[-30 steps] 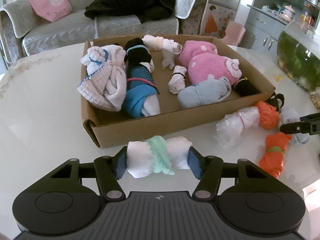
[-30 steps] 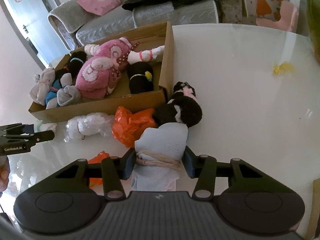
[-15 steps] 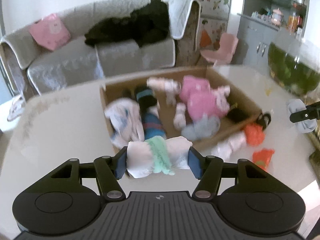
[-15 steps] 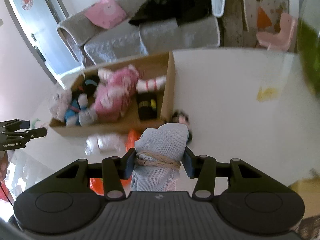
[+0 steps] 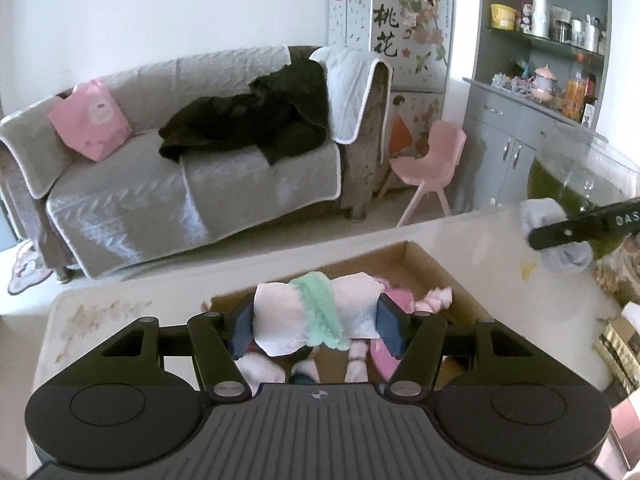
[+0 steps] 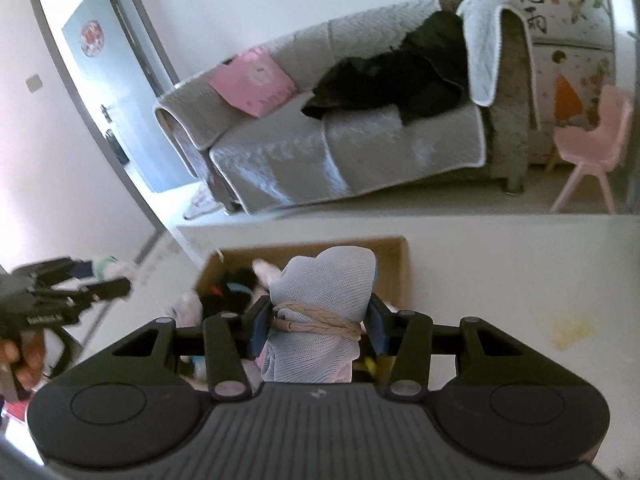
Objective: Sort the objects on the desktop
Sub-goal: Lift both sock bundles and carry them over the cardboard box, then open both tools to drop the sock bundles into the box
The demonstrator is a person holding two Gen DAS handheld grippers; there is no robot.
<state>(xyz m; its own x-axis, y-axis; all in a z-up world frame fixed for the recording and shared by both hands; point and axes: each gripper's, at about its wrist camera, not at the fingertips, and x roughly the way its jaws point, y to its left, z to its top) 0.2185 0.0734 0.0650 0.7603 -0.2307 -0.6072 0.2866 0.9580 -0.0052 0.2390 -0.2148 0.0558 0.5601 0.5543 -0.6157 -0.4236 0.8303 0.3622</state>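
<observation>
Left gripper (image 5: 316, 318) clamps white cloth roll with mint band (image 5: 320, 312); right gripper (image 6: 316, 322) clamps grey mesh bundle tied with beige cord (image 6: 324, 312) — both above open brown cardboard box (image 5: 436, 276) (likely for dropping in).

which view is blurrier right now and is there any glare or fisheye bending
Right wrist view: the open cardboard box and its contents are smeared, yet the grey mesh bundle tied with beige cord stays sharp. Left wrist view: crisper overall; window light glares off the grey quilted sofa cover. Both: straight edges bow outward and corners go dark.
</observation>
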